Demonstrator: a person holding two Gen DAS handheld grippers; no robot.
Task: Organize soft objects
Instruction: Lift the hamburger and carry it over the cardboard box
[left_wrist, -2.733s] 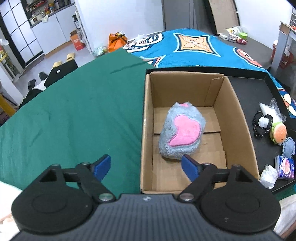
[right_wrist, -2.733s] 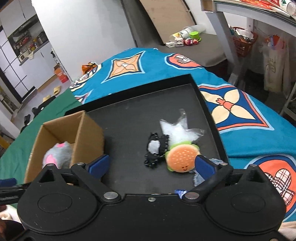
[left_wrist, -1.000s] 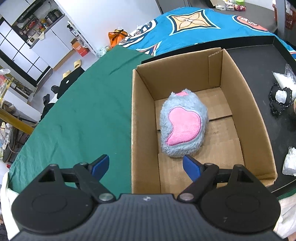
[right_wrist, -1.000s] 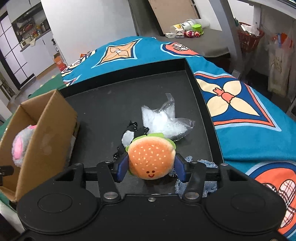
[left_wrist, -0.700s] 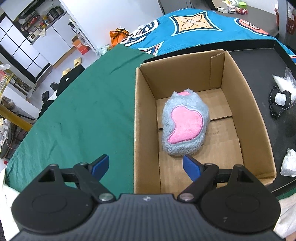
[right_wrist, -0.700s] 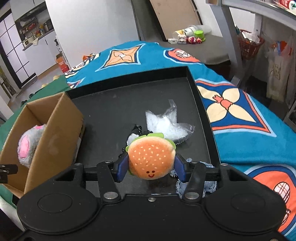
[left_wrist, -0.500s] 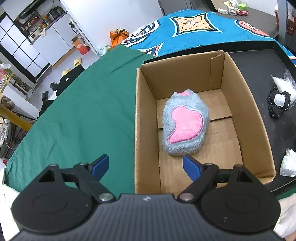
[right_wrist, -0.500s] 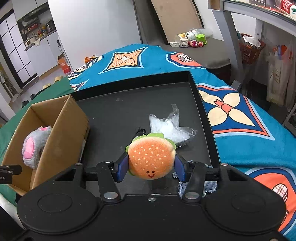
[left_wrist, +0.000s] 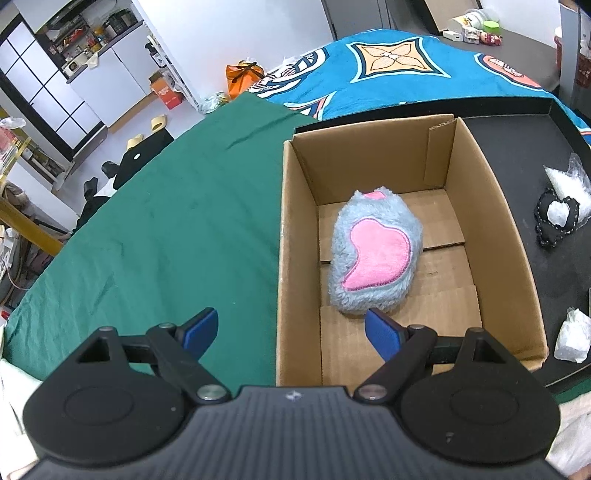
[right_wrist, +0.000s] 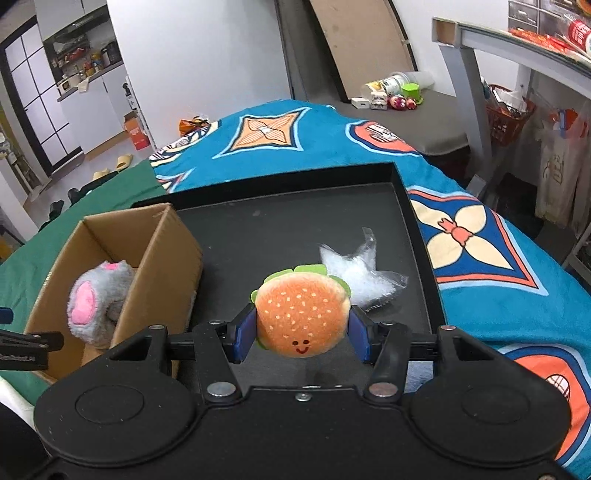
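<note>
A plush hamburger (right_wrist: 303, 314) with a smiling face hangs above the black tray (right_wrist: 295, 229), and my right gripper (right_wrist: 302, 334) is shut on its sides. Left of it stands an open cardboard box (right_wrist: 162, 258) with a grey and pink furry toy (right_wrist: 92, 295) inside. In the left wrist view the same box (left_wrist: 291, 258) holds that furry toy (left_wrist: 373, 258), lying on the box floor. My left gripper (left_wrist: 291, 328) is open with nothing in it, straddling the box's near left wall.
A clear bag of white stuffing (right_wrist: 354, 273) lies on the tray behind the hamburger. In the left wrist view a black lace piece (left_wrist: 554, 218) and a crumpled white wad (left_wrist: 574, 339) lie right of the box. Green cloth (left_wrist: 166, 221) covers the left.
My right gripper has risen with the hamburger, lifting it off the tray. The left gripper has barely moved.
</note>
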